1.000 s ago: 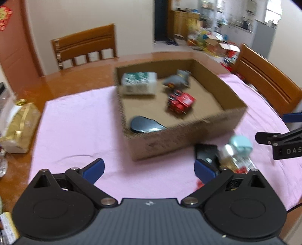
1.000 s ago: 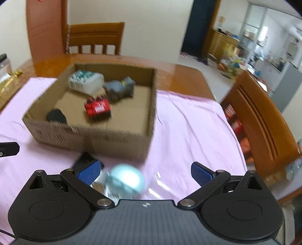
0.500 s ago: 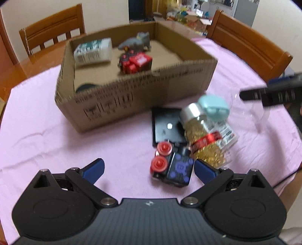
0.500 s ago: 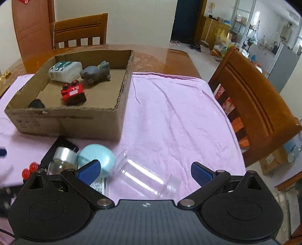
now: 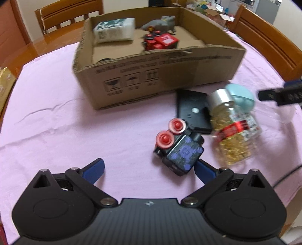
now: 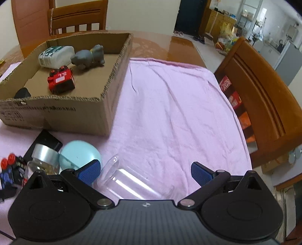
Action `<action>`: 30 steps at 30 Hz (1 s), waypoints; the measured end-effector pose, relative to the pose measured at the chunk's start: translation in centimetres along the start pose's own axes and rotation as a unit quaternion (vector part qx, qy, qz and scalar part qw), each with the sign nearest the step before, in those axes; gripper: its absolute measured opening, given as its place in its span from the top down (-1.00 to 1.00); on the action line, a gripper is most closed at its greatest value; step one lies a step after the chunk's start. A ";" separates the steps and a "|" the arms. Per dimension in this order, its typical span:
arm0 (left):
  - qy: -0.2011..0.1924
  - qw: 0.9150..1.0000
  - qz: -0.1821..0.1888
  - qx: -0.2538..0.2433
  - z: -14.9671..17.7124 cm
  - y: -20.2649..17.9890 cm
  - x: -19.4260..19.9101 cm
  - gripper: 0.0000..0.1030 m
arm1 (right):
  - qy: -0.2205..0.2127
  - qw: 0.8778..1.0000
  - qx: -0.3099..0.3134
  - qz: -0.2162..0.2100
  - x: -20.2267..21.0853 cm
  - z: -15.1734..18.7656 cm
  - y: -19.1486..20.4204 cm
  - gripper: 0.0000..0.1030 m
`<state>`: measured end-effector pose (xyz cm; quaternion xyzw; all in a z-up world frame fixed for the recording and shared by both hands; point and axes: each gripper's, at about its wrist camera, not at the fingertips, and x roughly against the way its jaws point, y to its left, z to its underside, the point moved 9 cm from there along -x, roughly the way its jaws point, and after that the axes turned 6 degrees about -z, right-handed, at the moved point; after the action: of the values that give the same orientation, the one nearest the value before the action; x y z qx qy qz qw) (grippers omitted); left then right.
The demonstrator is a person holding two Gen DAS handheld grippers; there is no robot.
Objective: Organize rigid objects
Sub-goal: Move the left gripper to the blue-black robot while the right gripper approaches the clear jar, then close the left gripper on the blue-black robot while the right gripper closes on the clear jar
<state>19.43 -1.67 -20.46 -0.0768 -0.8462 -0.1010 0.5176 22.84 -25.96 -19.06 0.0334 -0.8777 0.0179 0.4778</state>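
Observation:
A cardboard box (image 5: 166,75) on the pink cloth holds a white bottle (image 5: 115,30), a grey animal figure (image 5: 160,24), a red toy truck (image 5: 160,41) and a dark object. In front of it lie a black and purple toy car (image 5: 179,145) with red wheels, a black flat device (image 5: 192,109), a jar of gold flakes (image 5: 232,130) and a light blue round case (image 5: 241,96). My left gripper (image 5: 149,167) is open, its right finger beside the toy car. My right gripper (image 6: 145,169) is open around a clear jar (image 6: 132,182) lying on its side.
Wooden chairs (image 6: 264,105) stand at the right and at the far side (image 5: 68,15). The pink cloth (image 6: 169,113) covers the round wooden table. A gold package (image 5: 4,84) sits at the left edge. The right gripper shows in the left wrist view (image 5: 279,94).
My left gripper has swung from the box toward the loose objects and come close to the toy car. My right gripper has moved in over the clear jar.

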 end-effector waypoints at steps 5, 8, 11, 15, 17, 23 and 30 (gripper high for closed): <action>0.008 1.000 -0.021 0.016 0.1 2.1 -0.7 -0.96 | 0.017 1.000 -0.008 0.001 0.5 1.9 -0.5 -1.00; 0.011 0.999 -0.025 0.035 0.0 3.1 -0.9 -0.96 | 0.026 1.000 -0.012 0.004 0.9 3.1 -0.8 -1.00; 0.013 0.999 -0.025 0.040 0.0 3.5 -0.9 -0.96 | 0.032 0.999 -0.019 0.004 1.3 4.2 -1.2 -1.00; 0.014 1.000 0.005 0.028 0.1 2.0 -0.3 -0.96 | 0.036 0.999 -0.032 0.001 1.7 5.4 -1.6 -1.00; 0.012 1.000 0.016 0.022 0.2 1.2 0.0 -0.96 | 0.034 0.999 -0.038 -0.004 1.9 6.0 -1.7 -1.00; 0.004 0.999 0.032 0.019 -0.3 -0.4 -0.3 -0.96 | 0.046 0.998 -0.043 -0.023 0.8 7.5 -1.7 -1.00; -0.014 0.999 0.020 0.031 -1.3 -0.9 -1.0 -0.96 | 0.041 0.998 -0.031 -0.040 0.2 8.0 -1.7 -1.00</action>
<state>20.85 -2.86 -20.86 -0.0790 -0.8543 -0.0634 0.5099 16.17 -28.17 -23.18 0.0534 -0.8554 -0.0268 0.5144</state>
